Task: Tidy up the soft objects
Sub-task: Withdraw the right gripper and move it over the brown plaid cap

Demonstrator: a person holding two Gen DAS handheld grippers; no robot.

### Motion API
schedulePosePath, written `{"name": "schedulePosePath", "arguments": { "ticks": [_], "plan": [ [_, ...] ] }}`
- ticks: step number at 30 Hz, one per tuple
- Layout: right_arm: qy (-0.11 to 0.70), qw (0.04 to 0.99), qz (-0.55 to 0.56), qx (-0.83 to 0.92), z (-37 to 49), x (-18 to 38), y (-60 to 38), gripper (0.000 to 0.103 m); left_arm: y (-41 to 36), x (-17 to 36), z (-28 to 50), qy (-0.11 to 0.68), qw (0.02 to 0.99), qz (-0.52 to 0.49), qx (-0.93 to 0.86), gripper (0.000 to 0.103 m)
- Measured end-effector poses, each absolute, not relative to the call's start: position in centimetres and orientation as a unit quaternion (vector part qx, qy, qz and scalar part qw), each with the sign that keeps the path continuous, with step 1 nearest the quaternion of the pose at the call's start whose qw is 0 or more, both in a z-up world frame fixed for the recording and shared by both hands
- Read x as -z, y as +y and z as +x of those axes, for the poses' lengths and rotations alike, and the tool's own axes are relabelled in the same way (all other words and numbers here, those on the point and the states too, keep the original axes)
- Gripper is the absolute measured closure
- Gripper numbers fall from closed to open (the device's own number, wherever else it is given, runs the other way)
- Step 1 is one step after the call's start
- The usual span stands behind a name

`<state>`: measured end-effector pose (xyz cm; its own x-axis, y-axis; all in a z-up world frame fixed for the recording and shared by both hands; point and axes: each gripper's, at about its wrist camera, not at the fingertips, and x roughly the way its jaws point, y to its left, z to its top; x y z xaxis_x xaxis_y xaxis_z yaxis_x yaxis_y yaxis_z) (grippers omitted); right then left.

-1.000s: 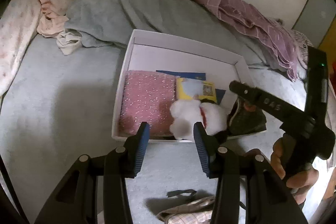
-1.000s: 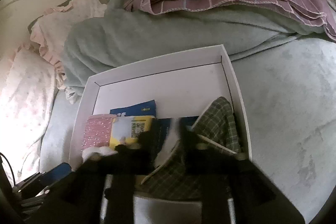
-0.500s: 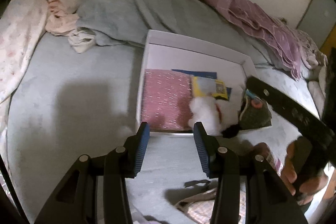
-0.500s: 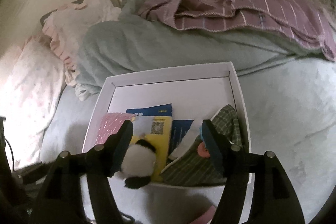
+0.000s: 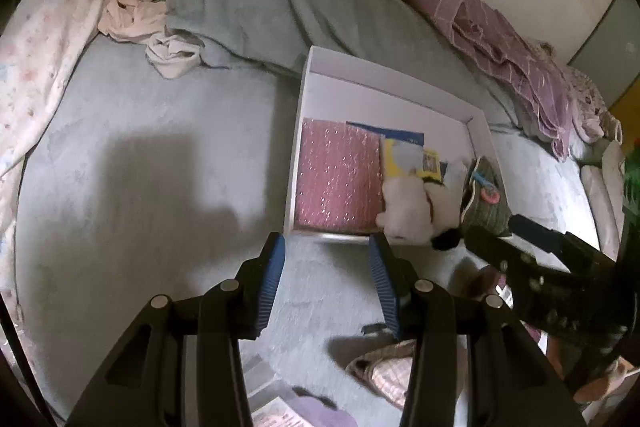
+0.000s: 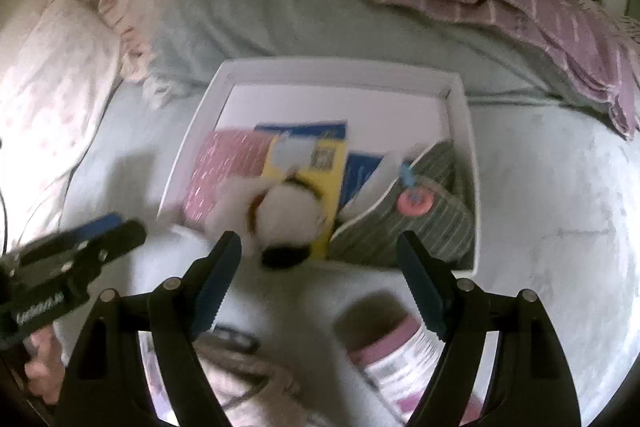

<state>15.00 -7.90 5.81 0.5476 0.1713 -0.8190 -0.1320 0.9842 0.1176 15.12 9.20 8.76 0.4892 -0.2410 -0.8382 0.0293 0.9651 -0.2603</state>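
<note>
White box [image 5: 384, 79] on the bed holds the soft items along its near edge: pink pouch [image 5: 338, 175] at the near-left corner, plush panda [image 6: 280, 215] mid-edge, plaid slipper [image 6: 412, 223] at the near-right corner. Right gripper [image 6: 320, 259], jaws opening w/ nothing betw. them, hangs above the near edge; left gripper [image 5: 326, 267], part-open & empty, sits just short of it. Next pick probably needs the jaws wide and a straight drop onto whichever loose item on the bedsheet [image 5: 160, 155] nr the box gets chosen, so packed items stay put.
</note>
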Motion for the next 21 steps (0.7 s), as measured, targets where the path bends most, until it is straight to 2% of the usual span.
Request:
{"name": "schedulePosePath", "arguments": {
  "ticks": [21],
  "plan": [
    [0.518,0.826,-0.067,-0.213,10.6,-2.7,-2.3,0.022,12.4,-7.4,14.3,0.554,0.820,-0.106,0.100,0.060]
  ]
}}
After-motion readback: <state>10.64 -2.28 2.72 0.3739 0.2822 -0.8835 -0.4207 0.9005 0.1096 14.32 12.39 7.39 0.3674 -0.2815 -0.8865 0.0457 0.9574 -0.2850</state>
